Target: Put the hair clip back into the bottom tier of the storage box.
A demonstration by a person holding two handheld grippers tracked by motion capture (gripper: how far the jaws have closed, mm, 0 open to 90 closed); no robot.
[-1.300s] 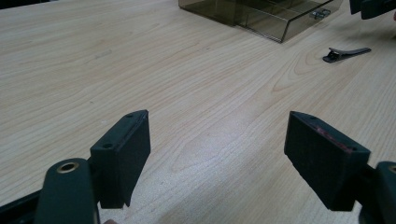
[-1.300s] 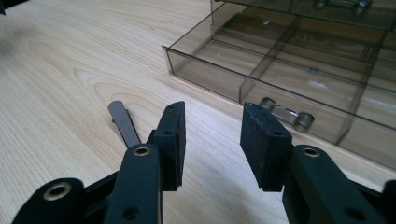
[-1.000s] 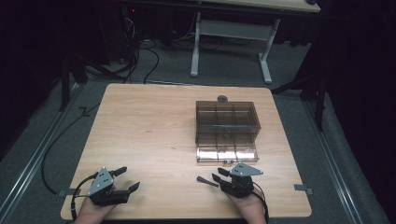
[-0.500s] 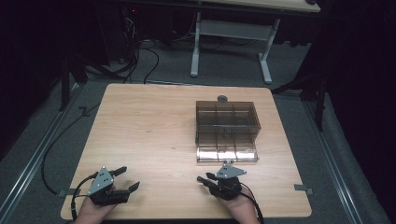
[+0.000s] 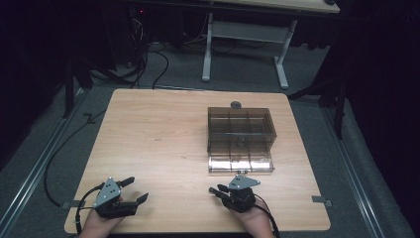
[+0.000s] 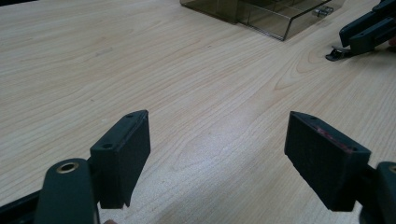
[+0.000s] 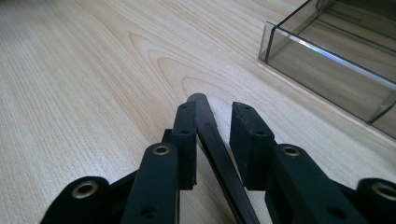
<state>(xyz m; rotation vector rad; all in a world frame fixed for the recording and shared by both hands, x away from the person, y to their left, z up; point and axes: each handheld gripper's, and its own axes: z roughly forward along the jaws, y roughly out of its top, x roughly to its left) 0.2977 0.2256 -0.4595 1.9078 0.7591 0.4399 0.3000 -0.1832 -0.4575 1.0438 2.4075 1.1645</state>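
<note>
Where the person's hands come in at the near edge of the tabletop [image 5: 163,134], both are cut off by the bottom of the high view, so little beyond knuckles and wrists can be seen. The left hand-held gripper [image 5: 130,191] rests near the front left corner with its jaws spread wide and nothing between them; in the left gripper view the two black pads [image 6: 122,154] stand well apart over bare wood grain. The right hand-held gripper [image 5: 218,191] sits near the front edge, just in front of a smoky transparent compartment box [image 5: 241,136]. Its jaws are drawn close with a narrow gap, and in the right gripper view a thin black strip [image 7: 212,140] runs up between them; whether the pads actually pinch it, or what the strip is, cannot be made out. The box lies right of centre, its dividers faintly visible through the tinted plastic, its contents too dim to read. A small dark round object [image 5: 236,104] sits just behind the box, too small to identify. Beyond the tabletop the floor is dark, with cables [image 5: 148,59] and a white desk frame [image 5: 245,44] partly lost in shadow.
</note>
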